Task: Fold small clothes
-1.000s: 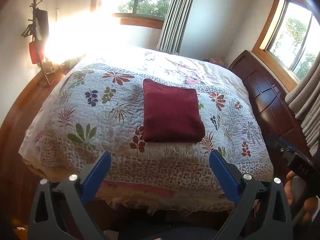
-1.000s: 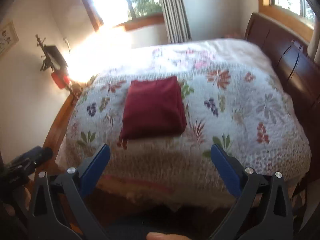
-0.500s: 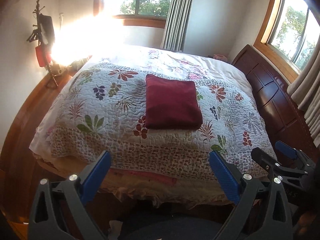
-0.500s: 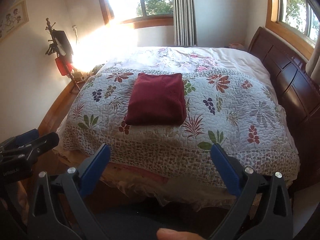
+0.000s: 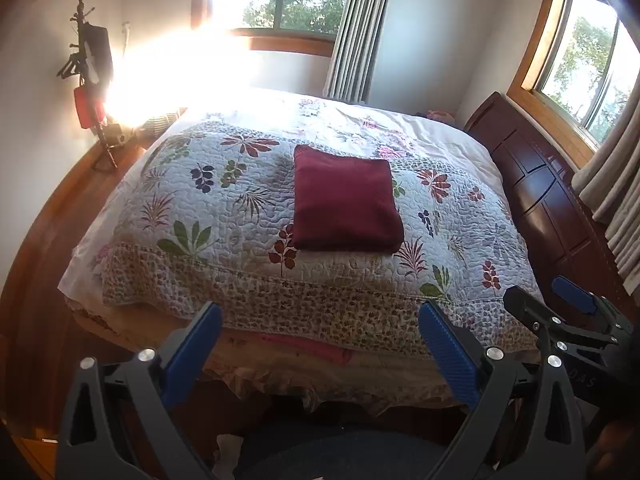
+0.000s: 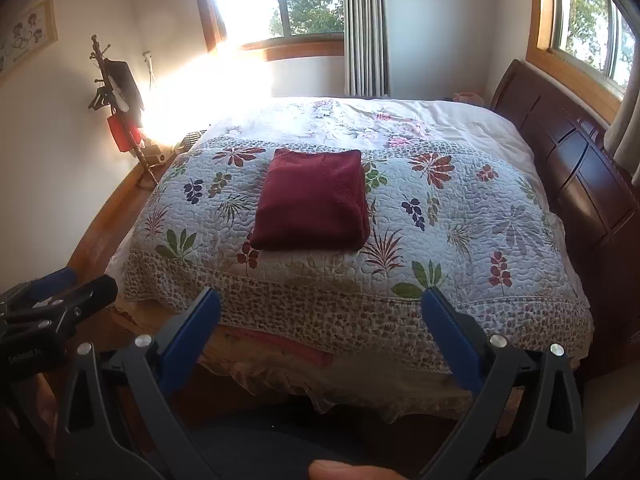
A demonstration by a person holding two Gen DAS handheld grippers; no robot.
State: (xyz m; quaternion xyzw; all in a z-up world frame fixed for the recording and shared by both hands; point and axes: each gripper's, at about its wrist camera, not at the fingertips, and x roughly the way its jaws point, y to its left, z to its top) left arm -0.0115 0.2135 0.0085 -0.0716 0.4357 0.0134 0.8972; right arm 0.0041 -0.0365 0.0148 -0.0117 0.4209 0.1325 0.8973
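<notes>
A dark red garment (image 5: 344, 200) (image 6: 314, 202) lies folded into a neat rectangle on the floral quilt (image 5: 224, 216) (image 6: 460, 220) of a bed. My left gripper (image 5: 320, 320) is open and holds nothing, well back from the bed's near edge. My right gripper (image 6: 320, 308) is open too and also stands off the bed. In the left wrist view the right gripper (image 5: 560, 312) shows at the far right; in the right wrist view the left gripper (image 6: 52, 296) shows at the far left.
A dark wooden headboard (image 5: 544, 184) (image 6: 580, 168) runs along the bed's right side. A coat stand with a red bag (image 5: 86, 80) (image 6: 120, 112) stands by the left wall. Windows and curtains (image 6: 364, 28) lie behind the bed. A fingertip (image 6: 344, 470) shows at the bottom edge.
Both grippers have drawn back and up from the bed, so more of the room shows. The folded garment has not moved. Both stay open.
</notes>
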